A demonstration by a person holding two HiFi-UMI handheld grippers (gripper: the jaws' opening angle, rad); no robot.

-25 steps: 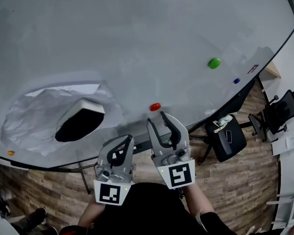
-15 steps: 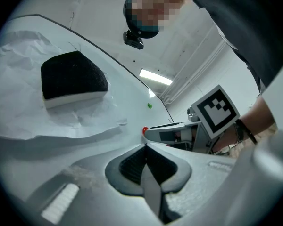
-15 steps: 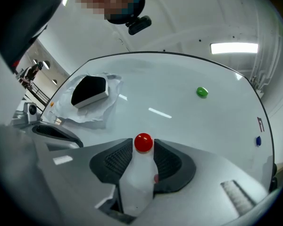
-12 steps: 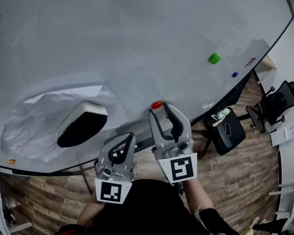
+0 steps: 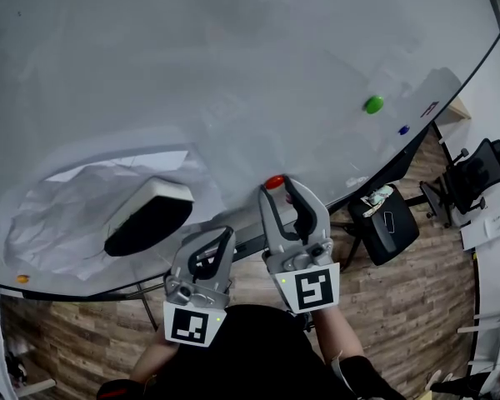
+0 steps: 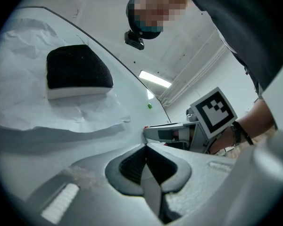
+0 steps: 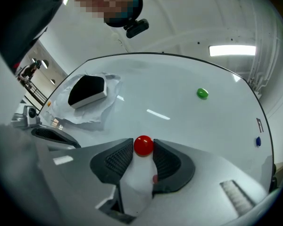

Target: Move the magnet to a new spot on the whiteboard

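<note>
Sitting low on the whiteboard (image 5: pixel 233 73), close to its bottom edge, the red magnet (image 7: pixel 143 145) is looking like a small, hard, glossy button. I am judging it light to carry but smooth enough to be slipping out of a loose pinch. It is clinging to the whiteboard, so it is likely resisting a straight pull. Taking it by two opposite points of its round side, close against the whiteboard, is seeming the safest hold, with a tilt or a slide to break it free rather than a tug.

The right tongs (image 5: pixel 277 188) are pointing at that low part of the whiteboard with the magnet between their very tips. Their jaws have just been closing and are standing only as wide as the button itself. Both ribbed pads are appearing to touch its sides, with no gap showing. The left tongs (image 6: pixel 144 146) are hanging just off the whiteboard's bottom edge, jaws pressed together and holding nothing.
</note>
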